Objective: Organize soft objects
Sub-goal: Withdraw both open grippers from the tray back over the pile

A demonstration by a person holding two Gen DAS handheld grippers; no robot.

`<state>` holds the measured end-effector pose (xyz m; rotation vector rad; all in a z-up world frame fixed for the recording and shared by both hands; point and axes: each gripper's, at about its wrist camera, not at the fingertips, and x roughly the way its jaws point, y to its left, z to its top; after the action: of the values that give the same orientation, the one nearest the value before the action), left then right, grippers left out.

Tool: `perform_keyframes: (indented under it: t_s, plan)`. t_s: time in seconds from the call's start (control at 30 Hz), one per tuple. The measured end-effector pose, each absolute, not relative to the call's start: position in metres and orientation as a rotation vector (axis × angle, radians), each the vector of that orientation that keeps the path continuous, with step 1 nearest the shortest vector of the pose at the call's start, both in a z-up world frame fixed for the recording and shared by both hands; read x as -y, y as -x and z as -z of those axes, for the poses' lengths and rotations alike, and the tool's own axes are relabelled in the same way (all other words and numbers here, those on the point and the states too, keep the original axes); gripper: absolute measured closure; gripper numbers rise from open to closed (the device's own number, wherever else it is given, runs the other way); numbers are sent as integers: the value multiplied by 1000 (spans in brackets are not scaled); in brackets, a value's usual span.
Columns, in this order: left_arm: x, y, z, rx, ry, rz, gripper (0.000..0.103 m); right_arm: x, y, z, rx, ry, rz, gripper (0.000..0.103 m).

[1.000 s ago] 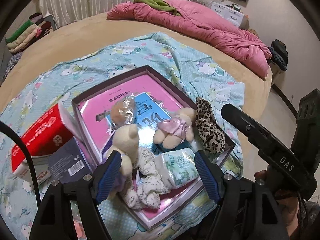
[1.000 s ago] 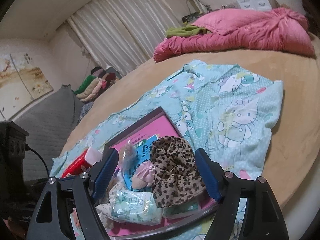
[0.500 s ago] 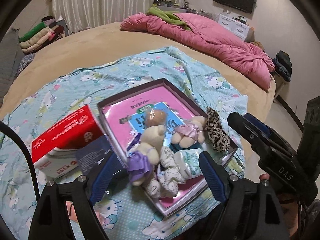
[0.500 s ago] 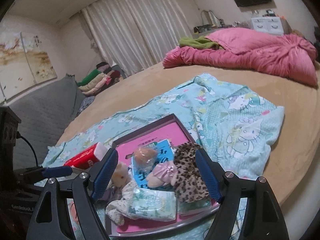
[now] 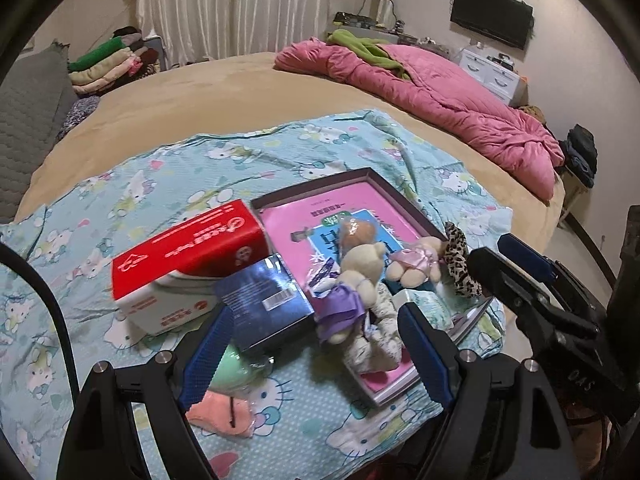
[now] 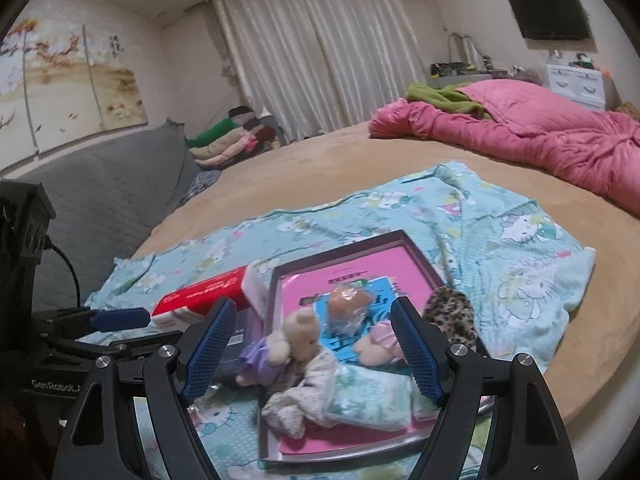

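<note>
A big round bed (image 5: 248, 92) with a soft tan cover fills the room. A blue cat-print blanket (image 5: 240, 168) lies spread on it, and a pink quilt (image 5: 452, 108) sits bunched at the far side with a green cloth (image 5: 364, 46) on top. Long white curtains (image 6: 320, 60) hang shut behind the bed — no daylight comes through. A pile of folded clothes (image 5: 108, 60) sits near them. A black TV (image 6: 548, 10) hangs on the pale wall above white drawers (image 6: 574, 80). A grey padded headboard (image 6: 104, 192) runs along the left, under a painting (image 6: 60, 84) of branches.
</note>
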<state>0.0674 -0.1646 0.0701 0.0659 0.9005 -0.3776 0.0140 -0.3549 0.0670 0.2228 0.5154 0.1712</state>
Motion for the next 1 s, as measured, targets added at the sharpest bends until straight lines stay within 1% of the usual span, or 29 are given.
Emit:
perform_keyframes:
  t_s: [0.4,0.67,1.0]
  plan:
    - [113,-55,-71,-894,-6,316,18,318,-5,-72,-532,-145,-222,22]
    - [65,-46,-63,-904,43,231,18,291,3,-74,-543,-101,-264,22]
    - [29,-35,-52,-918,68,170,18,252,11,-73,-564,-25,-327,22]
